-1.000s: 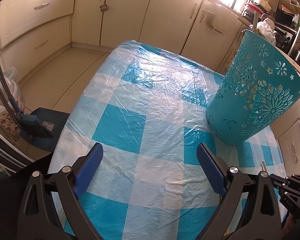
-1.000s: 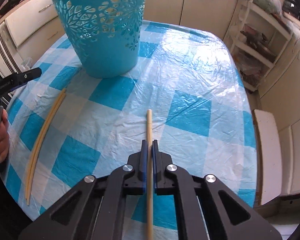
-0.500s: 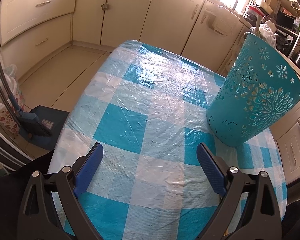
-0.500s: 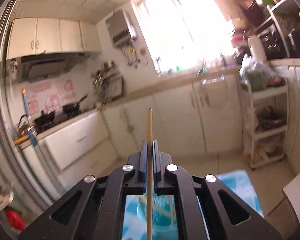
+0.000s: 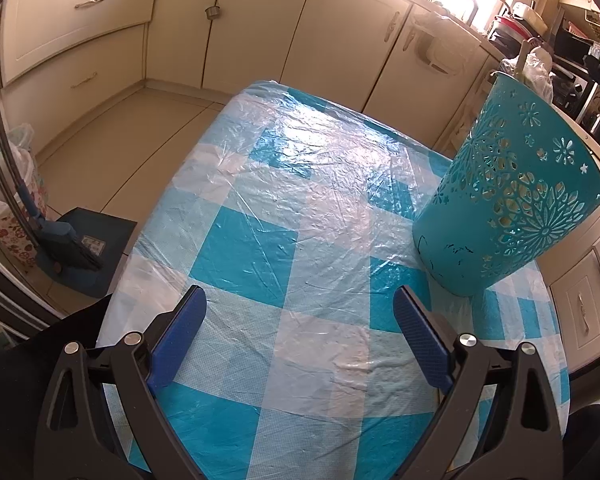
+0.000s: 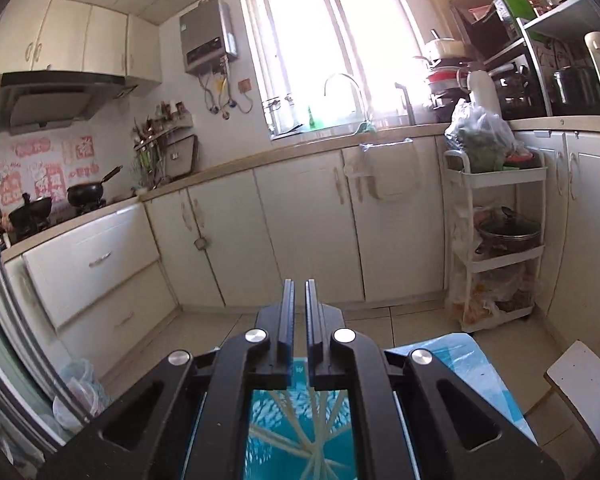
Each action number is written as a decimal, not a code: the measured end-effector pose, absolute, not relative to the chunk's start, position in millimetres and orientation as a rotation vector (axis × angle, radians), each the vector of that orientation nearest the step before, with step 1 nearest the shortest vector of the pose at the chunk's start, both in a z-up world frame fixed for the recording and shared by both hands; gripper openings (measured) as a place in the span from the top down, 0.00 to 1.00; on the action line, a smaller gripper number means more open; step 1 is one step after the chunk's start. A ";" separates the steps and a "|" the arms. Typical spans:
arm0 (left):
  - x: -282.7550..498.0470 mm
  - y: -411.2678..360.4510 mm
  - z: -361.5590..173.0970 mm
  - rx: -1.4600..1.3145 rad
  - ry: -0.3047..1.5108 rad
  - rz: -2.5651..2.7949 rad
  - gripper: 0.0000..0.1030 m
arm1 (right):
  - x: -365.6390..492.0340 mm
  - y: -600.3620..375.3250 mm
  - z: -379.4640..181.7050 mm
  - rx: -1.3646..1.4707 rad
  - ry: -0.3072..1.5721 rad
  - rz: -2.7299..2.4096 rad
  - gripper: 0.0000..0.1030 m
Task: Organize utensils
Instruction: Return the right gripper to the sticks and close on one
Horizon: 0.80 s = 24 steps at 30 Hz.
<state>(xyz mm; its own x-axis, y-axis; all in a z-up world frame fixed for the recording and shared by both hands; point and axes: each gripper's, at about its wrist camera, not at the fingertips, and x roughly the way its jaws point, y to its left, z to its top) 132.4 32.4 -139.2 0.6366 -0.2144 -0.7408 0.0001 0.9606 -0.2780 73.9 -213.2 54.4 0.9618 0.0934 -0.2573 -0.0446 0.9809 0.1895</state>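
1. Hovering above the teal basket [image 6: 268, 412], the right tongs [image 6: 299, 288] point out across the kitchen, jaws drawn together with only a sliver between them and nothing in that sliver.
2. Look down through the tongs' black frame: pale chopsticks [image 6: 300, 436] lie crossed inside the basket, leaning against its wall. They sit directly beneath the right tongs and well clear of the tips.
3. My read is that the drop-off step is wrapping up. The sticks are in the basket and the right tongs carry nothing.
4. Over on the other side, the left tongs [image 5: 298, 300] hang above the near edge of the table [image 5: 300, 200], jaws spread wide apart and empty, angled down at the checked cloth.
5. From that side the basket [image 5: 512, 208] stands upright by the table's right edge, beyond and to the right of the left tongs, touching neither finger.
6. No loose utensil shows on the open cloth between the left tongs and the far edge. The strip along the near edge is hidden behind the tongs' own frame, so I cannot tell whether anything waits there.
7. Next move, as I judge it: tip the right tongs back down toward the table, scan the near edge for another stick, open the jaws and line them up across it.
8. Watch for this: thin sticks on slick plastic could roll or skid when pinched.
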 end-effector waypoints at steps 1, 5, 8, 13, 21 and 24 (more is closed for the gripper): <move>132.4 32.1 -139.0 -0.261 0.875 -0.123 0.12 | 67.2 -214.1 56.0 0.179 0.271 0.081 0.92; 131.9 31.3 -138.1 -0.250 0.870 -0.113 0.12 | 31.8 -219.5 56.0 0.205 0.284 0.118 0.75; 130.5 31.3 -137.0 -0.242 0.862 -0.104 0.12 | -4.0 -218.4 43.6 0.207 0.310 0.135 0.66; 127.9 28.5 -134.1 -0.217 0.841 -0.089 0.12 | -54.3 -208.2 -4.7 0.184 0.430 0.137 0.60; 125.4 29.0 -131.6 -0.213 0.822 -0.081 0.11 | -47.0 -190.3 -85.2 0.164 0.741 0.163 0.60; 125.0 30.2 -131.7 -0.217 0.821 -0.081 0.10 | -34.7 -179.0 -94.2 0.131 0.793 0.193 0.68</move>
<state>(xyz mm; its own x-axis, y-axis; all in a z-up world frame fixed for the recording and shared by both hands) 125.0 30.2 -131.7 0.6801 -0.1554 -0.7164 -0.0119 0.9748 -0.2227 -34.7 -179.0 -94.2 0.6855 0.2211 -0.6937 -0.1230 0.9743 0.1890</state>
